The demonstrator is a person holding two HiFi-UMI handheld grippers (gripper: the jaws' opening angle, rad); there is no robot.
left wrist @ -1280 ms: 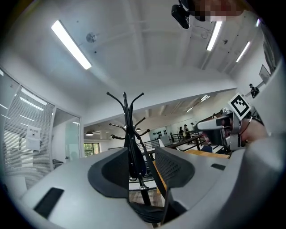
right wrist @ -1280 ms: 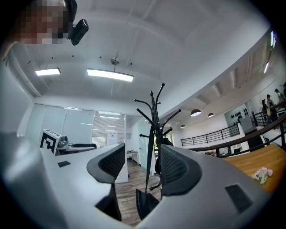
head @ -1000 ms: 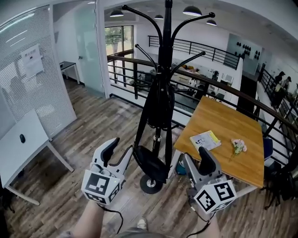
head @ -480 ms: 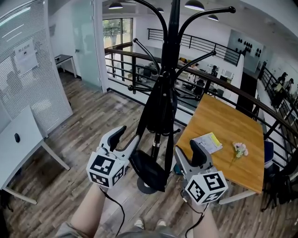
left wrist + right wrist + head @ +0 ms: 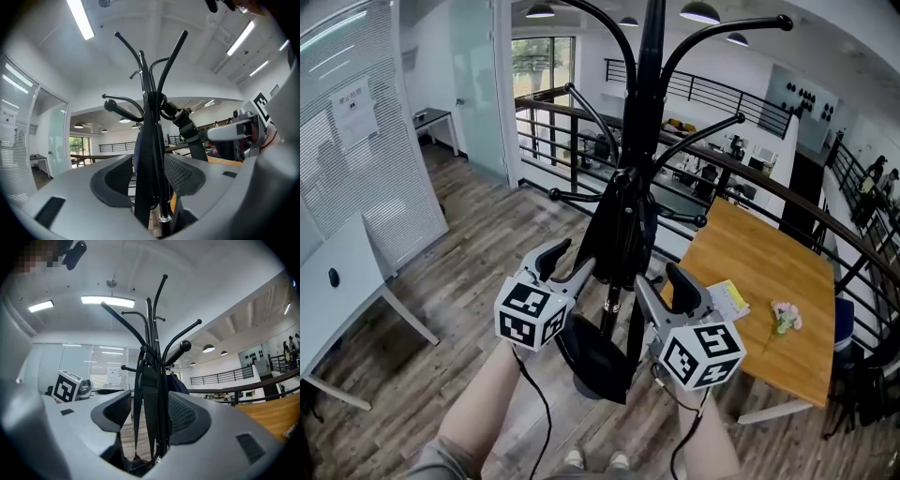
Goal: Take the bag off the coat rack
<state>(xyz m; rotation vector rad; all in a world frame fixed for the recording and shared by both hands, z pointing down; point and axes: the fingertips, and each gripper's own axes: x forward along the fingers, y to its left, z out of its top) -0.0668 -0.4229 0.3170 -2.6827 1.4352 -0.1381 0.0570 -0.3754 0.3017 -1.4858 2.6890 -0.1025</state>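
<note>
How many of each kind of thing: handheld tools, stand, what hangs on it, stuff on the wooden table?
Grippers: 2 (left gripper, jaws opening with a bag strap between them; right gripper)
Coat rack: 1
Bag: 1
Booklet: 1
Flower sprig: 1
Total: 6

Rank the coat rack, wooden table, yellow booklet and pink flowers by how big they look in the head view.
1. coat rack, though it also stands nearest the camera.
2. wooden table.
3 and 4. yellow booklet and pink flowers look about alike; the booklet is partly hidden, so I won't rank them.
</note>
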